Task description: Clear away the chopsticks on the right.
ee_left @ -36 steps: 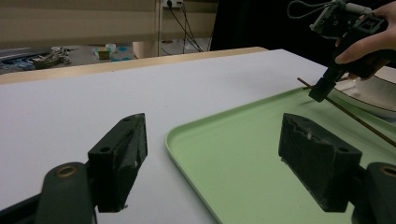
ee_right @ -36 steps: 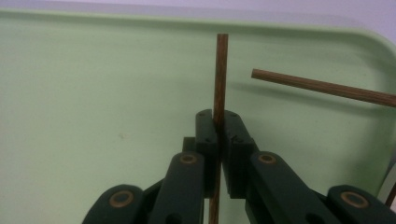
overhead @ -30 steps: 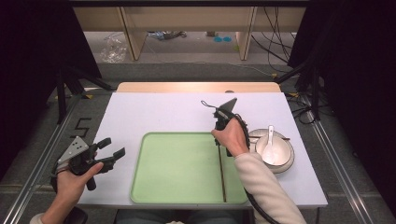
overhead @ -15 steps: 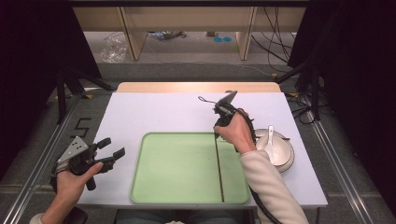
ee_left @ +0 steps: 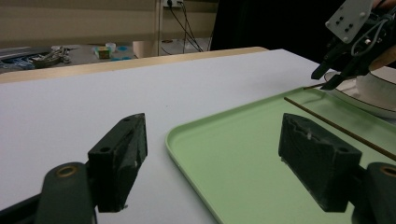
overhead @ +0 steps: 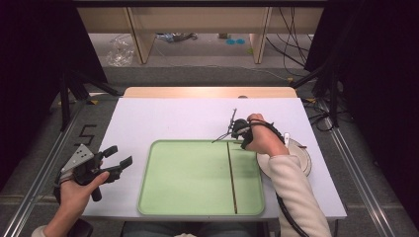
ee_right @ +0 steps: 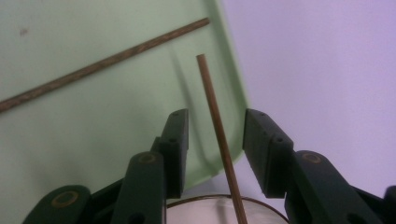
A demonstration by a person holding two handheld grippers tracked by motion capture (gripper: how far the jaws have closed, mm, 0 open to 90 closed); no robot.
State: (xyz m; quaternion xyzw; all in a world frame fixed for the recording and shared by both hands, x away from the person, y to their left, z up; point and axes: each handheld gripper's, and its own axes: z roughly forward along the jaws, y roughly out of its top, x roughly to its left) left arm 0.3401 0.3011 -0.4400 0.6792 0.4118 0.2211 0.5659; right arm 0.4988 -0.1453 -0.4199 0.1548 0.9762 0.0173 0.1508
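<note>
A thin brown stick [overhead: 231, 177] lies lengthwise in the right part of the green tray [overhead: 188, 182]; it is also in the right gripper view as the stick [ee_right: 102, 63] on the tray [ee_right: 70, 130]. A second stick [ee_right: 212, 102] runs from over the white bowl [ee_right: 196, 212] out between my right gripper's [ee_right: 215, 123] jaws. Those jaws have just been opening, and there is a gap on both sides of the stick. That right gripper [overhead: 231, 133] is at the tray's far right corner. My left gripper [overhead: 122, 154] stands open and empty left of the tray.
The bowl [overhead: 302, 159] on its plate stands right of the tray, half hidden by the right hand. White table [overhead: 168, 118] stretches behind the tray. In the left gripper view the right gripper [ee_left: 334, 77] hangs beside the bowl [ee_left: 380, 88].
The right hand has turned and shifted toward the bowl, covering the spoon seen earlier. Its gripper now points left and down over the tray corner. The left hand is unchanged.
</note>
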